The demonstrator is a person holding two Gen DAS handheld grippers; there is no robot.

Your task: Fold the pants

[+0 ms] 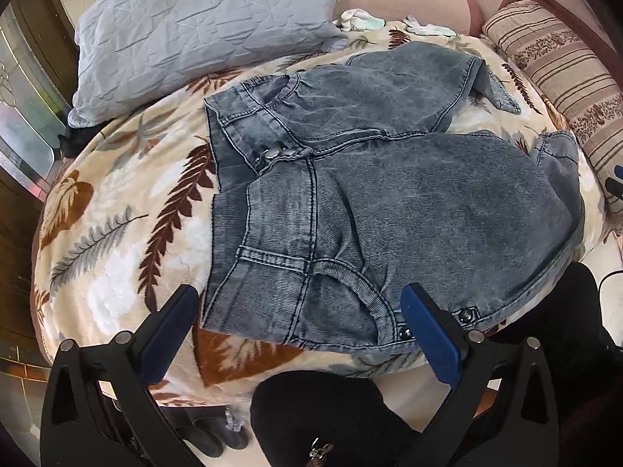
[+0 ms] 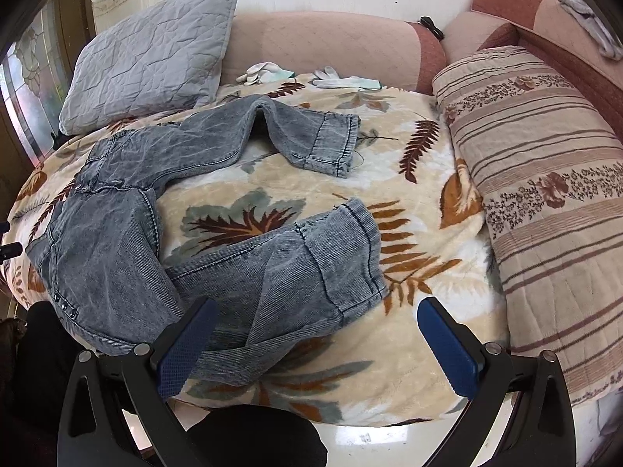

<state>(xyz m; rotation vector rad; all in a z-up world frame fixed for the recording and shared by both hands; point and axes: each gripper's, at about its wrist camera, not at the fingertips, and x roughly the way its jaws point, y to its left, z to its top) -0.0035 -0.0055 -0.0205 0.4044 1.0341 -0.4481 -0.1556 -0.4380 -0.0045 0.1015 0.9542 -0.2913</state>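
Around the pants [image 1: 350, 179] the surroundings are crowded. They lie spread on a leaf-print blanket [image 1: 117, 210], filling the centre of the left wrist view with the waistband toward the left of the frame and the legs running to the right. In the right wrist view they occupy the left and middle, the two legs splayed apart; the far leg doubles back on itself, its cuff near the centre top, and the near leg is bunched toward the lower middle. A grey quilted pillow [image 2: 152, 54] sits at upper left, its lower edge close to the waistband. A striped bolster [image 2: 545, 202] runs down the right side, apart from the near cuff. White gloves [image 2: 268, 71] lie at the top edge of the blanket, against a pink sofa back [image 2: 331, 46], well clear of the denim.

Both tools are spread wide and hold nothing. At the bottom of its frame, the left gripper [image 1: 300, 303] has its right finger over the hip edge of the pants beside the studs; whether it touches is unclear. Lower in its own view, the right gripper [image 2: 317, 317] has its left finger over the bunched near leg and its right finger over bare blanket.
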